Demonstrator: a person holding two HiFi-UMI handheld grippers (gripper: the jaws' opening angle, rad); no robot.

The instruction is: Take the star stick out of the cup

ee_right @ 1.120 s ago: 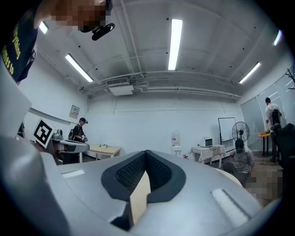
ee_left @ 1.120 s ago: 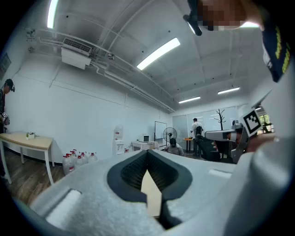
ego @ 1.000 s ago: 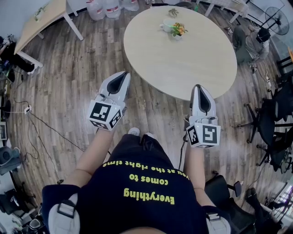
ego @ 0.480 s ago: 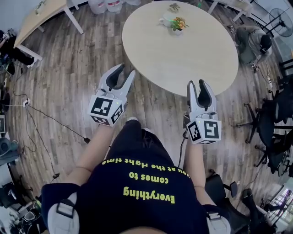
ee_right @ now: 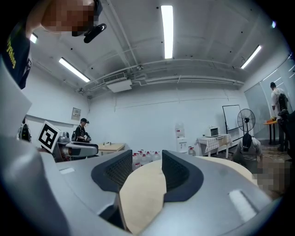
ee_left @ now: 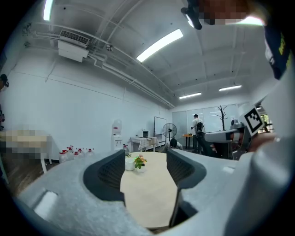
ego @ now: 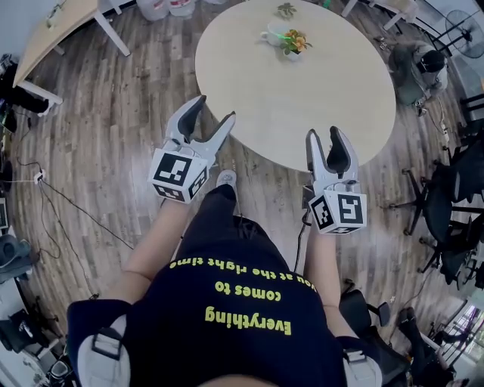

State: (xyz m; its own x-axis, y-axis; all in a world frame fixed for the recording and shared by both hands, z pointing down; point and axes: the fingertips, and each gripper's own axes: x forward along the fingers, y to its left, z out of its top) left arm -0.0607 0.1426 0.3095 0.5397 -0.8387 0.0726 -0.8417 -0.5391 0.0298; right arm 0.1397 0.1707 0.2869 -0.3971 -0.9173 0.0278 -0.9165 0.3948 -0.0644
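A round beige table (ego: 302,91) stands ahead of me. At its far side sit a white cup (ego: 275,35) and a small vase of orange flowers (ego: 293,47); no star stick can be made out at this distance. My left gripper (ego: 213,112) hovers over the floor just short of the table's near-left edge, jaws opening and empty. My right gripper (ego: 325,136) is at the table's near edge, jaws also opening with nothing between them. In the left gripper view the cup (ee_left: 129,164) and flowers (ee_left: 139,161) show far off between the jaws.
Water jugs (ego: 168,7) stand on the floor beyond the table, and a second table (ego: 64,26) is at the far left. Office chairs (ego: 454,196) crowd the right side, where a person (ego: 423,64) crouches. Cables (ego: 68,204) run across the wooden floor at left.
Both grippers' jaws went from shut to spread apart. Both grippers moved forward to the near edge of the round table.
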